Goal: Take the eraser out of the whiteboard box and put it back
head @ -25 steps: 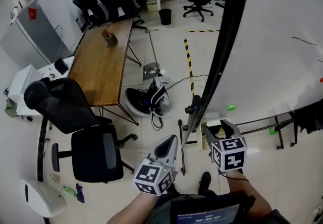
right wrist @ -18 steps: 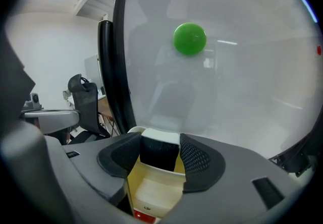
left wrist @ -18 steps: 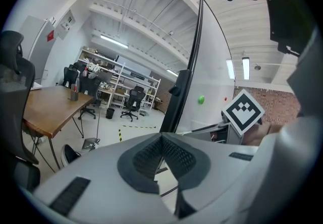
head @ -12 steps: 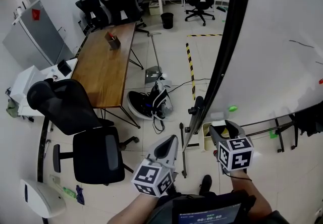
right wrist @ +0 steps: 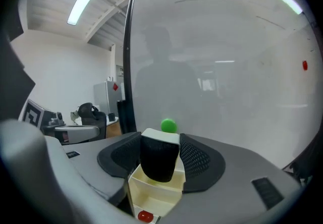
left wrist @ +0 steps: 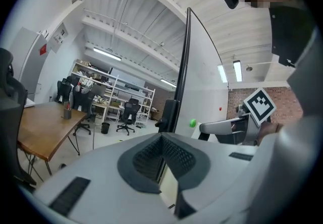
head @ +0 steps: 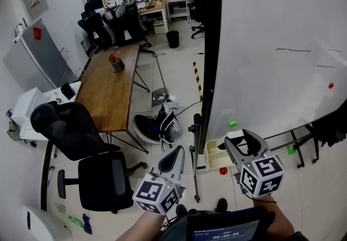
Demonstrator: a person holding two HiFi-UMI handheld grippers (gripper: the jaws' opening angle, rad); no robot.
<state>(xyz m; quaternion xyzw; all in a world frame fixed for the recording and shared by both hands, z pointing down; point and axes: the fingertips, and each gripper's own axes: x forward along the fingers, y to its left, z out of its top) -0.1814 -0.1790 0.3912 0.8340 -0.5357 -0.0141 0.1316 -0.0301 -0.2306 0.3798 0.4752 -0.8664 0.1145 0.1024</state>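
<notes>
The right gripper was clamped on the eraser, right over the open whiteboard box below its tips. To its left, the left gripper had its jaws together, holding nothing.

An office room with a table and chairs.
A long wooden table stands on pale floor tiles, with a small pot near its far end. A black office chair sits at its near end. A black bin and striped floor tape lie further off.
</notes>
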